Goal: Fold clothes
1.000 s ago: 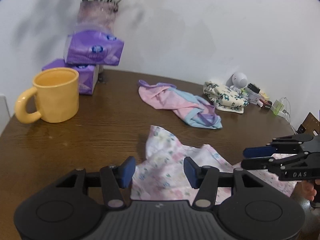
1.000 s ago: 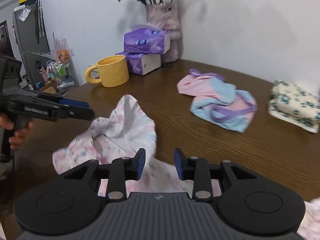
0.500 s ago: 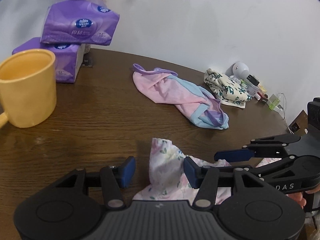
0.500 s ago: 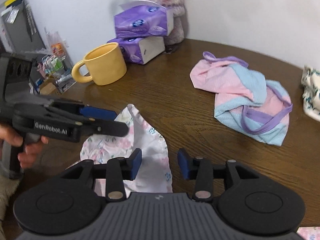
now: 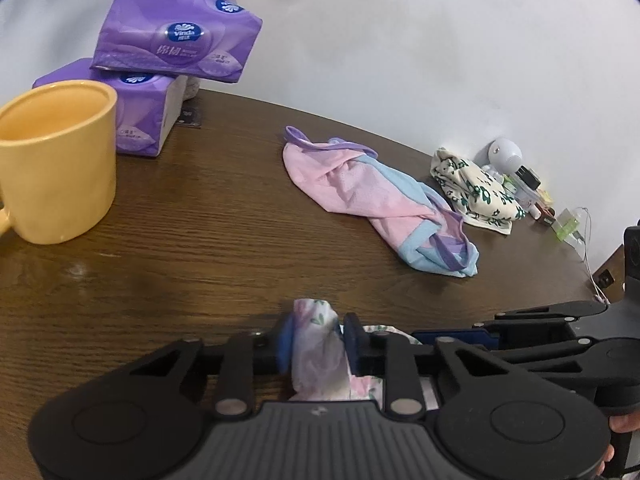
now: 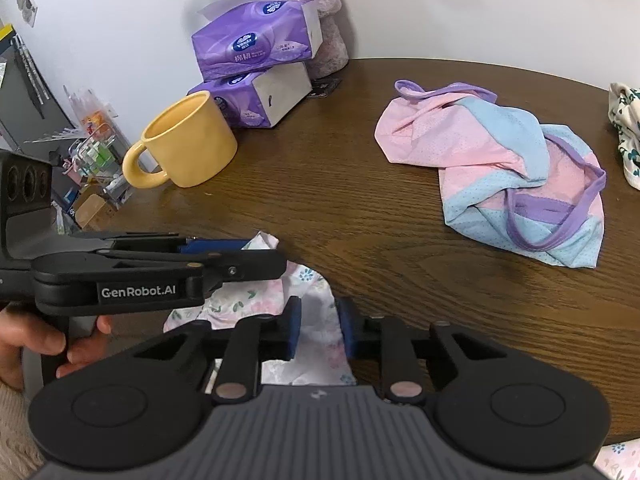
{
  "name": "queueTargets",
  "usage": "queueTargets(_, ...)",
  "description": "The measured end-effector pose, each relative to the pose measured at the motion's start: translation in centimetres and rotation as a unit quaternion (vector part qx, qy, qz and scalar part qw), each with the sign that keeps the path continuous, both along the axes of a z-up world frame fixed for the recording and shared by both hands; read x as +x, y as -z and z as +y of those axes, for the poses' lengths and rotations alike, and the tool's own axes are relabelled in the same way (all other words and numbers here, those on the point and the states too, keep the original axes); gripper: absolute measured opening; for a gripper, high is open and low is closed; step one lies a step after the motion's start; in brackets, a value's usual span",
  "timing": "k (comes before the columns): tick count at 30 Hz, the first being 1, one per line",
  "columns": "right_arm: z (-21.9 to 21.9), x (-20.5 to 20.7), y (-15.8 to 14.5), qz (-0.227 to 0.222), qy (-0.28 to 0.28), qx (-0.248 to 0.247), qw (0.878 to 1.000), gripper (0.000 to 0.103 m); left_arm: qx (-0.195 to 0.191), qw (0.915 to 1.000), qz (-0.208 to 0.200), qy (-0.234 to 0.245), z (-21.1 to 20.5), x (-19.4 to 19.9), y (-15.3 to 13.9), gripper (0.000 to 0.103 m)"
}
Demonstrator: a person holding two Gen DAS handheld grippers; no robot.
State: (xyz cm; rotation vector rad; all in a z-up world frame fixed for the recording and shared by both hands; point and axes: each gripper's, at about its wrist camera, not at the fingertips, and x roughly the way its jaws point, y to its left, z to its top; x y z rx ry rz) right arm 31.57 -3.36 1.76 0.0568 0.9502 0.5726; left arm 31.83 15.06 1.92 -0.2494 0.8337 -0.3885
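A white floral garment (image 5: 318,354) lies at the near edge of the brown wooden table (image 5: 200,240). My left gripper (image 5: 316,338) is shut on a bunched fold of it. The garment also shows in the right wrist view (image 6: 316,332), where my right gripper (image 6: 318,330) has closed on another fold. The left gripper crosses the right wrist view (image 6: 256,258) just left of the right one. The right gripper shows in the left wrist view (image 5: 452,336), close beside the left one. A pink, blue and purple garment (image 5: 380,204) lies crumpled further back.
A yellow mug (image 5: 56,160) stands at the left, with two purple tissue packs (image 5: 176,36) behind it. A folded cream floral cloth (image 5: 472,192) and small bottles (image 5: 528,188) sit at the back right by the wall.
Both grippers moved down and forward onto the floral garment and closed on its folds. They have come close together. The garment is now bunched between the jaws.
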Motion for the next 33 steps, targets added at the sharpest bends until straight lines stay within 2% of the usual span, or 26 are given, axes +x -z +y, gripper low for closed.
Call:
queueTargets(2,0.0,0.1,0.0,-0.002,0.006,0.001,1.000,0.015,-0.001,1.0000,-0.005,-0.007,-0.1,-0.2,0.0,0.012)
queueTargets(5,0.1,0.0,0.1,-0.005,0.007,0.005,1.000,0.012,0.005,0.9997,-0.019,-0.011,-0.3,-0.8,-0.2,0.009)
queueTargets(14,0.6,-1.9,-0.8,-0.066,-0.018,-0.014,0.998,0.010,0.030,0.9953,-0.092,0.005,-0.4,-3.7,-1.8,0.008)
queueTargets(24,0.4,-5.2,-2.3,-0.130,-0.030,-0.031,0.991,0.010,0.044,0.9890,-0.135,-0.040,-0.4,-8.4,-3.2,0.007)
queueTargets(33,0.1,-9.8,-2.4,-0.193,-0.055,-0.045,0.979,0.010,0.054,0.9845,-0.158,-0.054,-1.2,-13.4,-3.1,0.005)
